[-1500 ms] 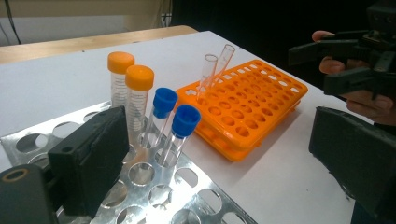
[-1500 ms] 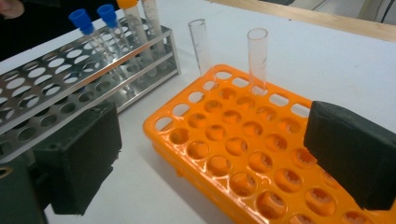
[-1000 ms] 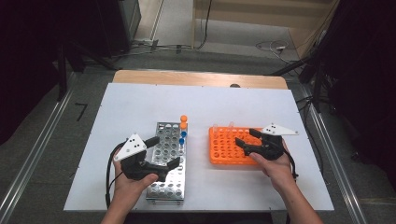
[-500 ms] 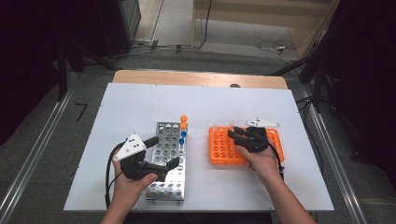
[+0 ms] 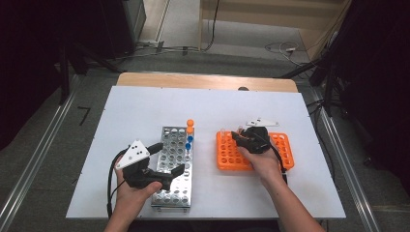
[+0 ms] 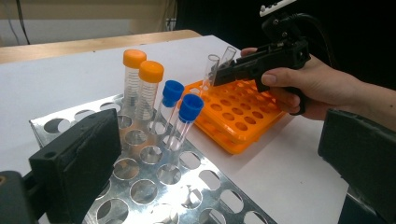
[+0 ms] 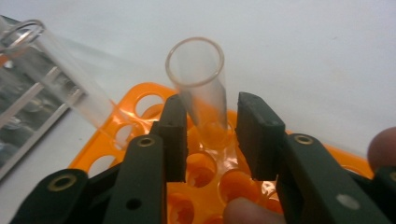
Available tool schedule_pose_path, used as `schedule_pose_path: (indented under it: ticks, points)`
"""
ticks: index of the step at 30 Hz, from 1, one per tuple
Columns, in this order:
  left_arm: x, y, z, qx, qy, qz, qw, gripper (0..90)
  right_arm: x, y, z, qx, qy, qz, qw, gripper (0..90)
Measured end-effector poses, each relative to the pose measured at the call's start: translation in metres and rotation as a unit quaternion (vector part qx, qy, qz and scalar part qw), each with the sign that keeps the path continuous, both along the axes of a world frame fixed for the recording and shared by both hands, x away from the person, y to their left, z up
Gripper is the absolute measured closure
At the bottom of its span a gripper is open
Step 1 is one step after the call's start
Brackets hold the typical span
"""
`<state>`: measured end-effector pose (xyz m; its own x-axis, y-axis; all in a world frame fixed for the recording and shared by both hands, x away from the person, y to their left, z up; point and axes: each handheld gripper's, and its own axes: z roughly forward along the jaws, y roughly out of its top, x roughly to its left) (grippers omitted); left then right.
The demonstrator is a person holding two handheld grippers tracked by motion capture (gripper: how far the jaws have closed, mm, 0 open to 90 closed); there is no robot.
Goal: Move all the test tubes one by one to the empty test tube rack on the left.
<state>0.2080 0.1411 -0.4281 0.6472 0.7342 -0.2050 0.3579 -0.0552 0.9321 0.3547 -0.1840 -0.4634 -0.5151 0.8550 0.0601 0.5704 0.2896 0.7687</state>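
We saw a white table (image 5: 145, 111) carrying two racks side by side: a metal rack (image 5: 175, 166) to the person's left and an orange rack (image 5: 227, 157) to the right, near each other but apart. At the far end of the metal rack stood four capped tubes: two orange-capped tubes (image 6: 142, 88) at the end and two blue-capped tubes (image 6: 180, 112) just in front of them, leaning slightly.

The left gripper (image 5: 167, 159), held in the left hand (image 5: 133, 193), lay over the near part of the metal rack. In the left gripper view we found its jaws wide apart, with nothing between them and the rack's holes below.

The right gripper (image 5: 235, 136), held in the right hand (image 5: 258, 159), reached over the far left part of the orange rack. In the right gripper view we saw its jaws standing one to each side of a clear uncapped tube (image 7: 201, 88) seated in a hole of the orange rack; gaps showed on both sides, so the jaws were parted and not pressing on the glass. A second clear tube (image 7: 60, 70) leaned in a hole just to its left, at the rack's corner. In the left gripper view both clear tubes (image 6: 211, 70) rose at the tip of the right gripper.
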Motion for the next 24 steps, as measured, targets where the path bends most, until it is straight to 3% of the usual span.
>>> schedule_pose_path:
  ticks: [4, 8, 16, 19, 24]
  points:
    - [-0.001, -0.002, 0.001, 0.001, -0.001, -0.001, 1.0000, 0.0, 0.001, 0.003, 0.000, -0.012, -0.003, -0.008, 0.9999, 72.5]
    - [-0.002, -0.002, 0.001, 0.001, -0.003, -0.001, 1.0000, 0.0, 0.001, 0.001, 0.001, 0.002, -0.003, -0.010, 0.9999, 73.0]
    - [0.000, -0.005, 0.004, 0.002, -0.008, -0.004, 1.0000, 0.0, -0.008, -0.009, 0.005, 0.031, -0.042, -0.009, 0.9986, 73.1]
    - [0.001, -0.008, 0.005, 0.001, -0.012, -0.007, 0.9999, 0.0, -0.015, -0.012, 0.010, 0.039, -0.061, -0.001, 0.9974, 73.1]
    - [0.004, -0.013, 0.006, 0.003, -0.011, -0.012, 0.9999, 0.0, -0.024, -0.020, 0.022, 0.054, -0.074, 0.007, 0.9958, 73.3]
